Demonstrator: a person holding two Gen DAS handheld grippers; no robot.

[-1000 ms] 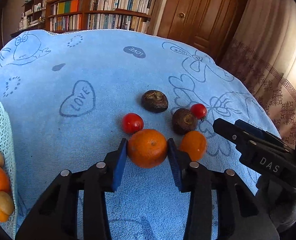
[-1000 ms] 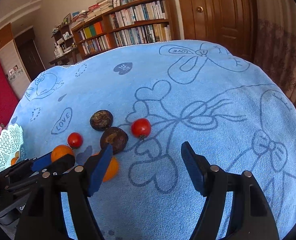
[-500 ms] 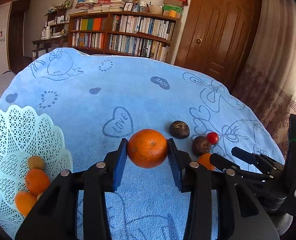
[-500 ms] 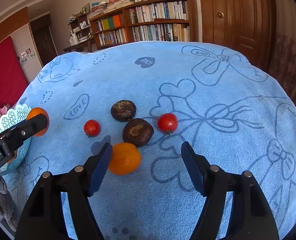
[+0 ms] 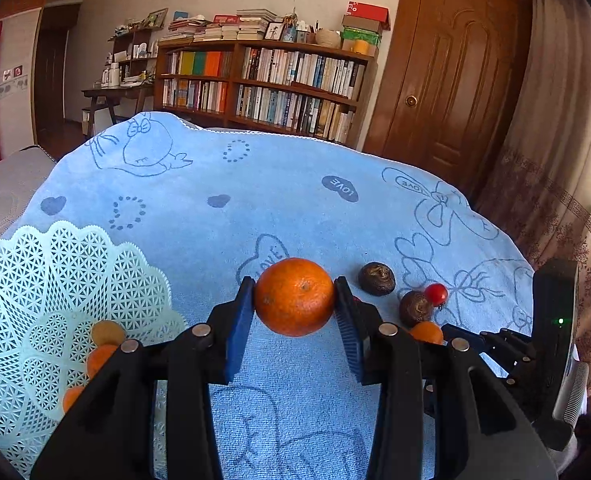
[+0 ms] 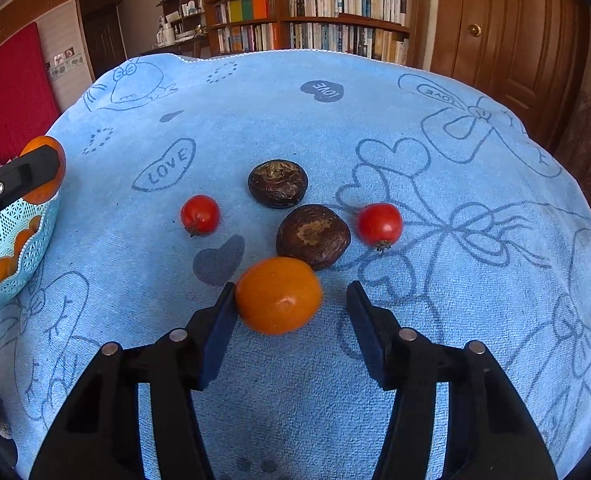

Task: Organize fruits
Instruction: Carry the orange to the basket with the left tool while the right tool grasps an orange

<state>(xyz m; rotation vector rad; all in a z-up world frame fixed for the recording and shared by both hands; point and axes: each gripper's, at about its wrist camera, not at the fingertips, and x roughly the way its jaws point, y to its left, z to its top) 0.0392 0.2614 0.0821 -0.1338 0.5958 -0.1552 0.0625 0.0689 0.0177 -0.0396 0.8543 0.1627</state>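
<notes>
round dimpled orange (image 5: pixel 294 297), lacy basket (image 5: pixel 55 280)

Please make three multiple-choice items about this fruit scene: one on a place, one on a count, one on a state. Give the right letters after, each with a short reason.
1. Where is the basket?
A. left of the left tongs
B. by the door
C. under the right tongs

2. How many tomatoes lie on the cloth?
A. one
B. two
C. four

3. What is the state of the right tongs?
A. shut on a tomato
B. open around an orange
C. out of view

Answers:
1 A, it sits at the left edge of the left wrist view.
2 B, one left and one right of the dark fruits.
3 B, a gap shows beside the orange.
</notes>
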